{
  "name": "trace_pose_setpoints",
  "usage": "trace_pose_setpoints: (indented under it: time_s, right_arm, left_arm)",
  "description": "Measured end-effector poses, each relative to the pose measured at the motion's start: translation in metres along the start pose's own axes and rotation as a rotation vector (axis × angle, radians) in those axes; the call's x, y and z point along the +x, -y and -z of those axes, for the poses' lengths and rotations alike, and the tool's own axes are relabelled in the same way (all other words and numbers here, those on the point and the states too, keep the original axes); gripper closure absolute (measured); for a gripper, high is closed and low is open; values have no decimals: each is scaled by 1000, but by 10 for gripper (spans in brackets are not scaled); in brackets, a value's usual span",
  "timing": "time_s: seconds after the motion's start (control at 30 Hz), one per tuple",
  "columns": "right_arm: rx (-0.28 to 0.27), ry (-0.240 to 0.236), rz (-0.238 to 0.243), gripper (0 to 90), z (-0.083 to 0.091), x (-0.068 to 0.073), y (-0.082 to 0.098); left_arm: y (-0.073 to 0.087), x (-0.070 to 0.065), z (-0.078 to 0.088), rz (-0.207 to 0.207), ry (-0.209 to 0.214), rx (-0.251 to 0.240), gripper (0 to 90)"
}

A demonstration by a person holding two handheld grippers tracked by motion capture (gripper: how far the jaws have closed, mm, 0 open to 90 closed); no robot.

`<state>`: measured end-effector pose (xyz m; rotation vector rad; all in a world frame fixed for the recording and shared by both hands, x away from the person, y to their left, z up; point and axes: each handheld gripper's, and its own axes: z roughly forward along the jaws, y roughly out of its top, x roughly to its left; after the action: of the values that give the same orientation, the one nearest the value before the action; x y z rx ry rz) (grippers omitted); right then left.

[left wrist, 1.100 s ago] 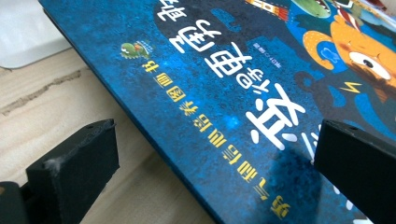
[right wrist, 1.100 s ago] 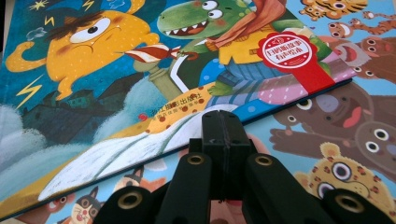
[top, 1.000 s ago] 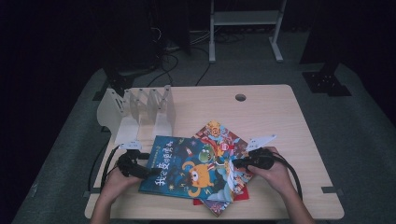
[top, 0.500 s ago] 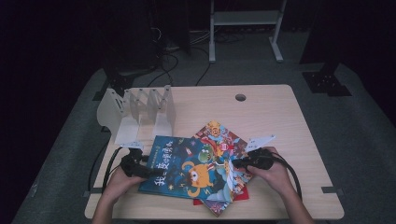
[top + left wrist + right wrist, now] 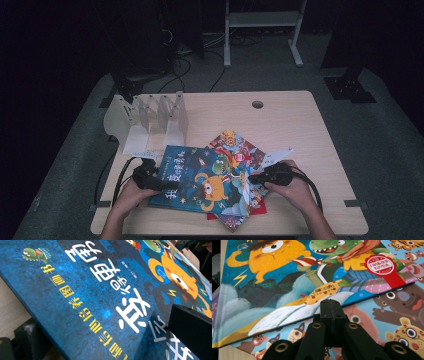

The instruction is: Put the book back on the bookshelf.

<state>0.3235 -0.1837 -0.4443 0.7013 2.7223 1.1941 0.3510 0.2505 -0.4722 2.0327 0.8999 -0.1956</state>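
Note:
A blue picture book (image 5: 200, 180) with an orange monster lies on top of a fanned pile at the table's front. My left gripper (image 5: 164, 185) is at its left edge. In the left gripper view the blue book (image 5: 100, 302) passes between the wide-apart jaws of my left gripper (image 5: 105, 322), one beneath its edge and one above the cover, so it is open. My right gripper (image 5: 252, 177) is at the book's right edge. In the right gripper view my right gripper (image 5: 330, 305) is shut and empty. Its tip rests on the animal book (image 5: 399, 315), against the blue book's (image 5: 287, 277) edge.
A white slotted book rack (image 5: 150, 117) stands at the back left of the wooden table (image 5: 300, 130). A colourful book (image 5: 232, 145) and a red one (image 5: 260, 209) stick out from under the blue book. A cable hole (image 5: 257, 104) is at the back.
My left hand has shifted very slightly at the blue book's left edge. The right gripper and the books have stayed where they were.

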Motion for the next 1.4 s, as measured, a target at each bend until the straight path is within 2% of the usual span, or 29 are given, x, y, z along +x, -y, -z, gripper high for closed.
trace_pose_setpoints:
  time_s: [0.23, 0.43, 0.57, 0.93, 1.23, 1.4]
  right_arm:
    - [-11, -21, -1, 893, -3, 3, -1]
    - [-13, -25, -3, 893, -6, 5, -3]
    - [-9, -24, -1, 893, -7, 6, -4]
    - [7, -37, 13, 892, -12, 10, -11]
    - [14, -48, 18, 891, -16, 12, -16]
    - [24, -45, 25, 891, -17, 13, -18]
  left_arm:
    - [0, 1, 5, 9, -10, 12, 0]
    - [0, 1, 11, 23, 10, 7, 0]
    - [-3, -2, 15, 15, 4, 5, 0]
    - [-10, -7, 34, -4, 3, -48, 0]
    - [-16, -13, 45, -14, -7, -42, 0]
    - [-24, -18, 51, -21, -5, -49, 0]
